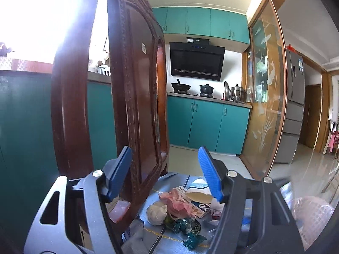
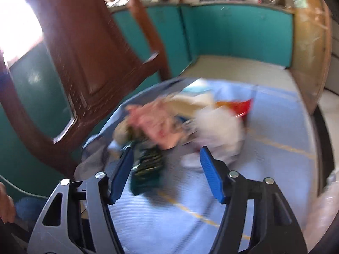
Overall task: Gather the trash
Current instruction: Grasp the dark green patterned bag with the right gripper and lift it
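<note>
Both claws, left claw [image 1: 167,173] and right claw [image 2: 167,172], hang spread and empty over a desk [image 2: 275,127] where trash [image 1: 178,209] lies heaped beside the chair [image 1: 135,84], apparently none collected yet.

Both wrist views: shared trash pile [image 1: 178,209].

Left gripper [image 1: 165,154]: points roughly level, blue pads apart, nothing between them. Right gripper [image 2: 166,155]: tilted downward, blue pads apart, gap wide, nothing clamped; view heavily motion-blurred. Bare hand [image 2: 6,203] visible at lower left edge of right wrist view.
</note>
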The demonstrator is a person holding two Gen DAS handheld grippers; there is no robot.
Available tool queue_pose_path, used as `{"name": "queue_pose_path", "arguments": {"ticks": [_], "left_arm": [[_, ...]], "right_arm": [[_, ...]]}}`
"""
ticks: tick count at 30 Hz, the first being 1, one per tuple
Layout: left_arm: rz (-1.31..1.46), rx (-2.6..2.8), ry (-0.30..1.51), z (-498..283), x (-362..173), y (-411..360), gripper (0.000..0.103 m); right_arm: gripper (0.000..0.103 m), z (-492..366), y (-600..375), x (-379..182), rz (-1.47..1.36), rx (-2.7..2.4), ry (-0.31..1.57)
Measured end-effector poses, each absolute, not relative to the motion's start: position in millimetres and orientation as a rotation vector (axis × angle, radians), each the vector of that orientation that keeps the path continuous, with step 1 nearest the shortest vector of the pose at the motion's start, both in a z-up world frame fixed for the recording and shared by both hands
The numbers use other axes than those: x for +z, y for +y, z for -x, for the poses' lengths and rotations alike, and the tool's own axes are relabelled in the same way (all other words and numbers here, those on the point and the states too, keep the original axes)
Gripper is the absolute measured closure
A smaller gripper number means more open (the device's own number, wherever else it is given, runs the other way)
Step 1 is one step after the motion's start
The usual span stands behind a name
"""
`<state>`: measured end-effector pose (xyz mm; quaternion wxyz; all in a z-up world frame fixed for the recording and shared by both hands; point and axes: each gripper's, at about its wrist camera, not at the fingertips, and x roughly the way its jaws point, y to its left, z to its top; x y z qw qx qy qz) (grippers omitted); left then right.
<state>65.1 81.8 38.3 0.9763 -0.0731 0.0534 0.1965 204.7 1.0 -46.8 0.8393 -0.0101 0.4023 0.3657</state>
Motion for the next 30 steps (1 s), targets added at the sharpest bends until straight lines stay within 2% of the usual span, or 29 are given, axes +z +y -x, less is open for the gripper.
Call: {"name": "queue_pose_path", "arguments": {"ticks": [8,9,10,12,21,28,30], "left_arm": [[0.153,0.409,0.120,-66,33,93,0.035],[0.155,0.410,0.125,-66,32,93,0.035],[0.157,0.412,0.129,-67,31,94,0.035],[0.159,0.413,0.133,-66,31,95,0.035],[0.134,0.398,0.139,-67,29,88,0.032],[0.120,0.358,0.214,-78,23,84,0.031],[0.115,0.347,0.236,-82,20,81,0.027]], "right_arm": [[0.038,-209,27,-73,0.022,0.769,0.934],[0.043,-209,26,-73,0.016,0.774,0.934],[0.054,-208,25,-73,0.001,0.795,0.940],[0.065,-209,22,-73,-0.035,0.828,0.951],[0.069,-196,-5,-59,-0.050,0.796,0.929],[0.069,-180,-65,-21,-0.030,0.658,0.791],[0.069,-180,-84,-13,-0.033,0.597,0.754]]}}
